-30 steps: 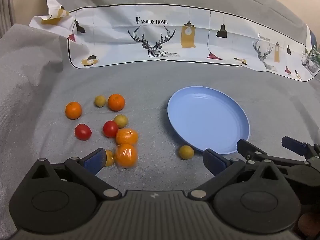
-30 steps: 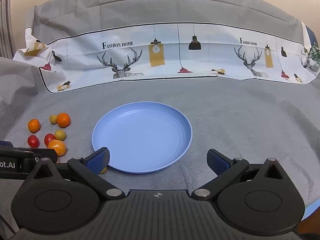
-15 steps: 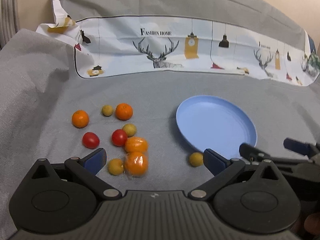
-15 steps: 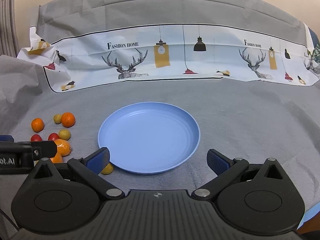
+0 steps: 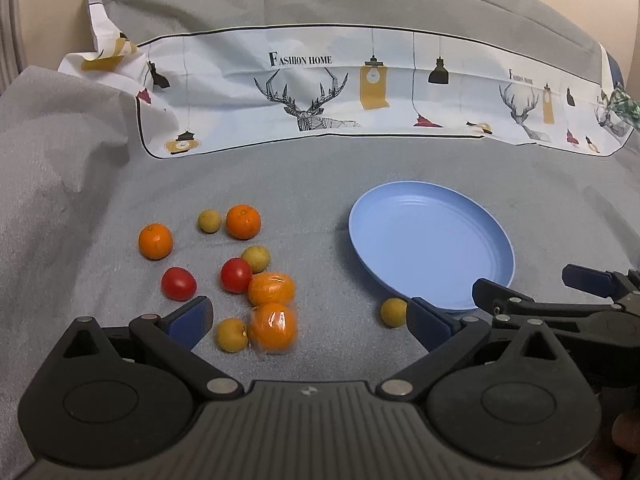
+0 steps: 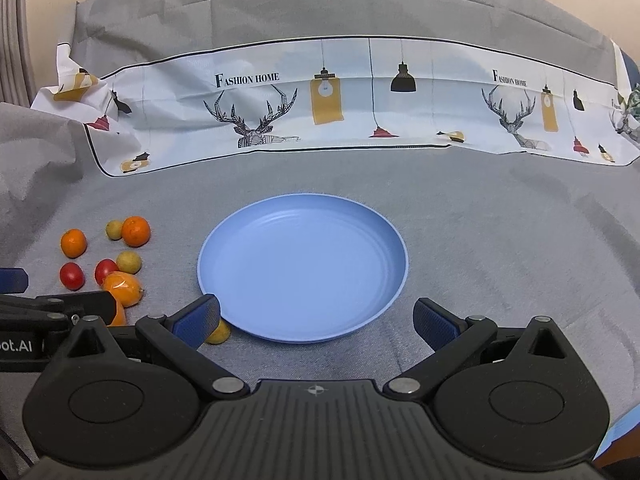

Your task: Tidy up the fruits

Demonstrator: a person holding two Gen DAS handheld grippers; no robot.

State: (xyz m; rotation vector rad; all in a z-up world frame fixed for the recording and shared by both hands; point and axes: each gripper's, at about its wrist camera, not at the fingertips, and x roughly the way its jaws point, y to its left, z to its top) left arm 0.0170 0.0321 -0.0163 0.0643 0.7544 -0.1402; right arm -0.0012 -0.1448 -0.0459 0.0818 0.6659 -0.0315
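Note:
An empty blue plate (image 5: 432, 248) (image 6: 304, 268) lies on the grey cloth. Left of it is a scatter of fruit: oranges (image 5: 243, 221) (image 6: 136, 231), two red tomatoes (image 5: 179, 283) (image 6: 72, 275), small yellow-green fruits (image 5: 256, 258), and two plastic-wrapped oranges (image 5: 274, 322). One small yellow fruit (image 5: 393, 312) (image 6: 219, 333) sits alone at the plate's near-left rim. My left gripper (image 5: 308, 320) hangs open above the cloth near the wrapped oranges, holding nothing. My right gripper (image 6: 316, 318) is open over the plate's near edge, also empty; its fingers (image 5: 496, 296) show in the left wrist view.
A white printed cloth (image 5: 360, 92) with deer and lamps lies across the back of the table. The grey cloth (image 6: 500, 232) is bunched up at the left. Open grey surface stretches right of the plate.
Both grippers have drawn back and risen a little, so fruit and plate sit further ahead in view. Nothing on the cloth has been moved; both grippers stay open.

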